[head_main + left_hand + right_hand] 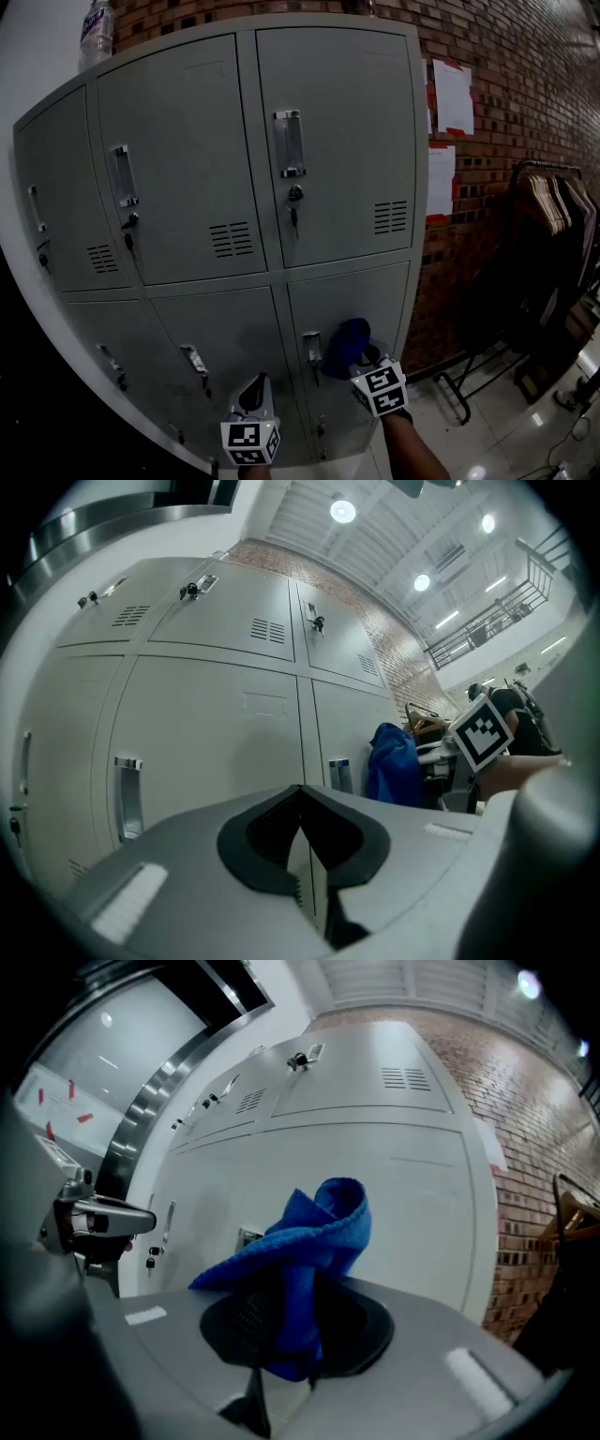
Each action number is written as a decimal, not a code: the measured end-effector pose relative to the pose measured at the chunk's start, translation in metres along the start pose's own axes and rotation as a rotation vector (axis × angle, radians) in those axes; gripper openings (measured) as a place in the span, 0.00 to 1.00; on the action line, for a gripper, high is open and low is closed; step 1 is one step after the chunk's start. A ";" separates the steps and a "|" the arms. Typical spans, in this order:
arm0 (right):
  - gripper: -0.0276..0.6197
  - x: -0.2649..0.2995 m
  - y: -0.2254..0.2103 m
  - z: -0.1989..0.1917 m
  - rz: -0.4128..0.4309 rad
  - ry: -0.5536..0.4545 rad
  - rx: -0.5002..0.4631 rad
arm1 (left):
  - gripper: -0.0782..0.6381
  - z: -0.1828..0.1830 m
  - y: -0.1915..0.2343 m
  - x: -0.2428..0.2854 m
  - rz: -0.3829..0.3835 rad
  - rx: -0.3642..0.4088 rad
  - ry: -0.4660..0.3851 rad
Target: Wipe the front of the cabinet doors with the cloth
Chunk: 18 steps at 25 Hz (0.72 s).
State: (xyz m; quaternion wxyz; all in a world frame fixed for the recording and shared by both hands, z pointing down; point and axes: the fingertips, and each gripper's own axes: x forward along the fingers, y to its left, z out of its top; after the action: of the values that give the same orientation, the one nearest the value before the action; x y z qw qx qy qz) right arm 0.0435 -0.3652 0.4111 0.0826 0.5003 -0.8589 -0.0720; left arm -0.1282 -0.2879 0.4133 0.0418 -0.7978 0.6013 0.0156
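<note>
One view, the right gripper view, shows that claw (pixel 286 1354) pinching cloth (pixel 314 1232).

Head cam takes in the whole cabinet (pixel 328 141) from a bit back; both gripper cams sit low and close, tilted up its lower doors (pixel 216 724).

The cabinet doors (pixel 347 94) look like smooth, matt grey metal with shiny metal handles (pixel 289 142). The blue cloth (pixel 314 1241) is nubby. Right, a rough brick wall (pixel 506 56) and glossy floor (pixel 497 441).

No print can be read; the papers (pixel 453 97) on the brick wall (pixel 525 84) look too blurred.
</note>
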 end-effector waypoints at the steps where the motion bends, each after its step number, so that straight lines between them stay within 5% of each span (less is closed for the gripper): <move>1: 0.16 0.007 0.013 0.001 0.024 -0.003 0.001 | 0.13 -0.002 0.002 -0.002 0.001 0.000 0.003; 8: 0.16 0.039 0.085 0.012 0.152 -0.013 -0.038 | 0.13 -0.010 0.023 -0.016 0.031 -0.002 0.020; 18: 0.16 0.039 0.065 0.005 0.110 0.002 -0.021 | 0.13 -0.011 0.040 -0.021 0.055 -0.011 0.029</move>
State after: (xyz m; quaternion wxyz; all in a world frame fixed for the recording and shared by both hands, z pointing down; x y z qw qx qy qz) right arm -0.0322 -0.3672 0.4224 0.0927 0.4516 -0.8841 -0.0758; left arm -0.1722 -0.2797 0.4239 0.0279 -0.7814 0.6233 0.0085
